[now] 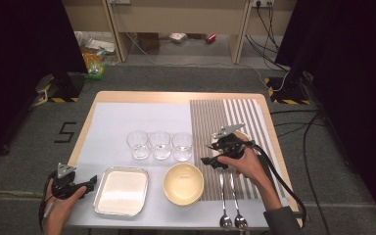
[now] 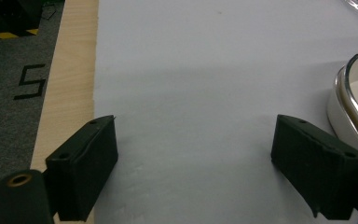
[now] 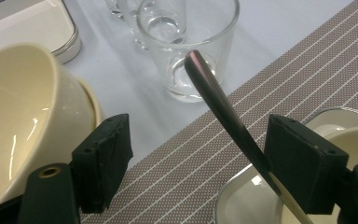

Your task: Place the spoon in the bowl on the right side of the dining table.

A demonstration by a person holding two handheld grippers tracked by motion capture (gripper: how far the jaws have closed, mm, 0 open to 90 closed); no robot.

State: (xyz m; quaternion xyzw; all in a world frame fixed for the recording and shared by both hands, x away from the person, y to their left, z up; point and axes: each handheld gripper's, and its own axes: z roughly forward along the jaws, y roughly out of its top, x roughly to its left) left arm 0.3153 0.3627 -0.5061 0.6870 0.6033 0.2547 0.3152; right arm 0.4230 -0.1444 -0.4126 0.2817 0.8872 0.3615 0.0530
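Right tongs (image 3: 198,158) spread wide, spoon handle (image 3: 223,114) rising between them near one jaw, left tongs (image 2: 196,163) released

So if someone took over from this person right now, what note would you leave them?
Left gripper: open, holding nothing, over the white sheet beside the metal tray.
Right gripper: open, jaws on either side of a spoon handle that leans out of a dish on the striped mat; not gripped.
Nearby: cream bowl, three glasses, two spoons at the front edge.
Left to do: probably close on the handle.
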